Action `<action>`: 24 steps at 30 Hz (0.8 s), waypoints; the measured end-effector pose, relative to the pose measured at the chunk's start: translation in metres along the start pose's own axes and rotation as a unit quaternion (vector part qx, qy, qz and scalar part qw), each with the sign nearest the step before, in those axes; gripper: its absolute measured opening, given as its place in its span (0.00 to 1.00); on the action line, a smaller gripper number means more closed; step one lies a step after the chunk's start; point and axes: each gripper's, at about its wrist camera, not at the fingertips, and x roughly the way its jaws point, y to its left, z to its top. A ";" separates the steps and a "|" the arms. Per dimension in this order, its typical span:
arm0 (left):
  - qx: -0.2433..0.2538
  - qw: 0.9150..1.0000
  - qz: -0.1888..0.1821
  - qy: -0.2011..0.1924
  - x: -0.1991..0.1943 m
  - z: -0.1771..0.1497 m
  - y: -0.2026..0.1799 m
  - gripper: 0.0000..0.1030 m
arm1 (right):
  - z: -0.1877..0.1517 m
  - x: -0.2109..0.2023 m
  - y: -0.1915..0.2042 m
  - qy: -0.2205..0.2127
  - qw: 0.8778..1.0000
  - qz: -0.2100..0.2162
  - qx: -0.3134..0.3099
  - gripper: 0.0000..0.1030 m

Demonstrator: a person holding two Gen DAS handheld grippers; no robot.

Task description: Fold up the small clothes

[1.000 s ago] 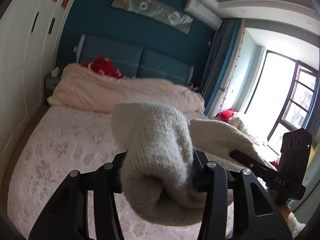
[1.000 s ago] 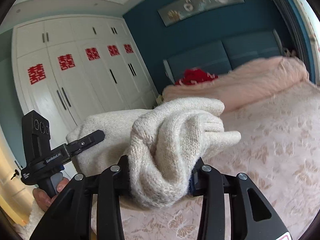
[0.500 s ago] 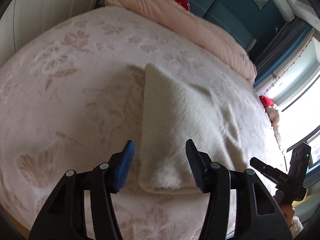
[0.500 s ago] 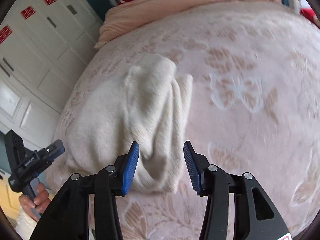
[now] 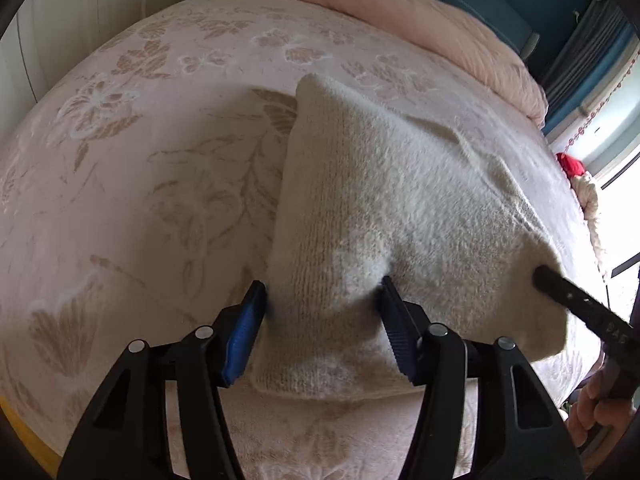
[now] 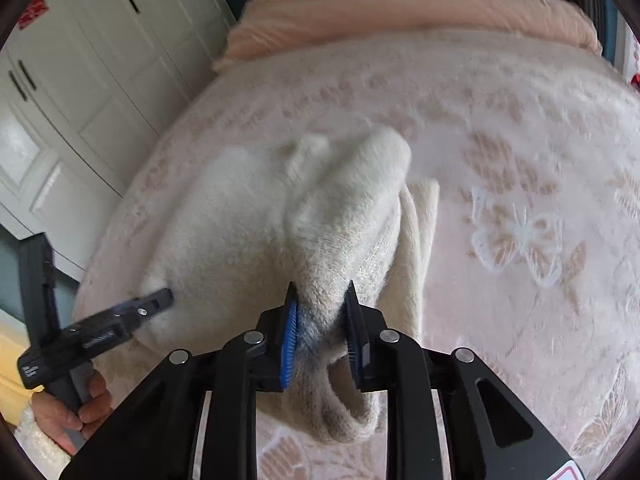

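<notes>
A cream knitted garment (image 5: pixel 392 208) lies folded on the pink flowered bedspread (image 5: pixel 140 160). My left gripper (image 5: pixel 322 300) straddles its near left corner with jaws apart; the knit bunches between the blue pads, touching both. The right gripper shows at the garment's right edge in the left wrist view (image 5: pixel 568 300). In the right wrist view my right gripper (image 6: pixel 320 300) is shut on a raised fold of the garment (image 6: pixel 340 216) at its near right edge. The left gripper appears at lower left of that view (image 6: pixel 148 306), at the garment's left corner.
A rolled pink duvet (image 5: pixel 420 12) lies across the head of the bed against a blue headboard. White wardrobe doors (image 6: pixel 80 60) stand along the left side. The bed's near edge is just below the grippers. A window is at the right.
The garment was held up in both grippers, then laid on the bed and released. Now the right gripper has closed on its right fold, and the left has moved in around the left corner.
</notes>
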 end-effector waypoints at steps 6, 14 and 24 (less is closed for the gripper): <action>0.002 1.000 0.004 -0.003 -0.011 -0.006 -0.005 0.57 | -0.007 -0.041 -0.008 -0.064 0.996 0.027 0.055 0.31; -0.091 0.994 -0.051 0.024 -0.010 -0.014 0.028 0.66 | -0.026 0.003 -0.033 0.012 0.988 0.095 0.121 0.66; -0.021 0.998 -0.040 0.034 -0.007 -0.006 -0.002 0.27 | -0.009 -0.012 -0.015 0.012 0.999 0.019 0.042 0.35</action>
